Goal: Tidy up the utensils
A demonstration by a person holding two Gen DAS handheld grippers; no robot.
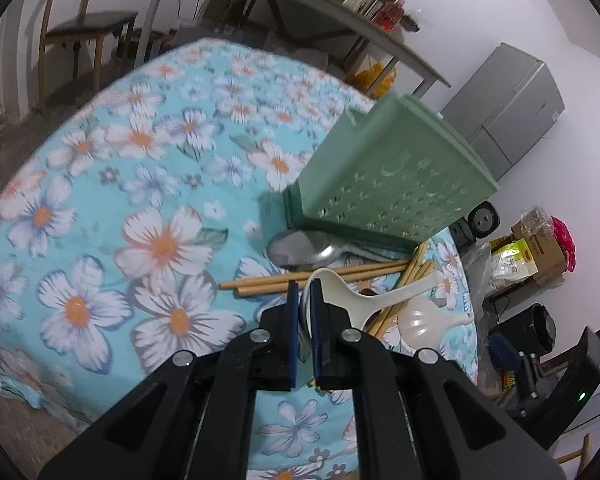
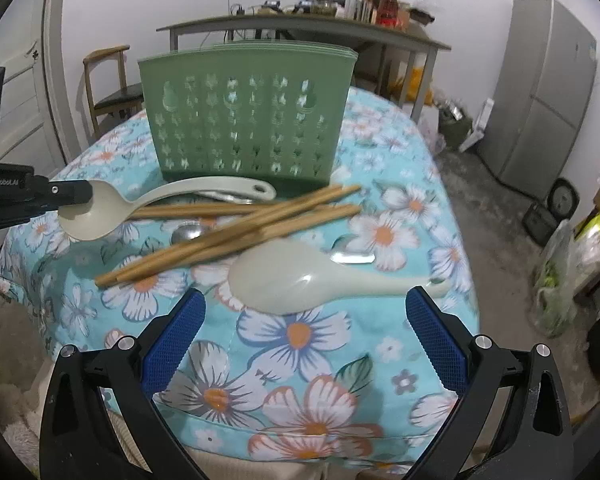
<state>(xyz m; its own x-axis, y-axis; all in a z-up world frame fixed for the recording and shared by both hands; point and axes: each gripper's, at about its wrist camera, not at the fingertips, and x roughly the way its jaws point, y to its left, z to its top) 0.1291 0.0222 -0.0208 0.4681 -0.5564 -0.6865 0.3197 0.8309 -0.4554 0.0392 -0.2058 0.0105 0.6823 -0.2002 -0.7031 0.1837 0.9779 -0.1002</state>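
Nearest the right camera, the right gripper (image 2: 304, 344) hangs with its blue-padded jaws wide apart and nothing between them, just short of a cream plastic spoon (image 2: 300, 280) lying on the flower-print blue tablecloth (image 2: 300, 360). Beyond that spoon, in front of the green perforated plastic utensil holder (image 2: 246, 114), lie loose bamboo chopsticks (image 2: 236, 232) and a steel spoon (image 2: 186, 234). Left of the holder's front, the left gripper (image 1: 305, 292) is clamped on the bowl of a second cream plastic spoon (image 1: 364, 292).
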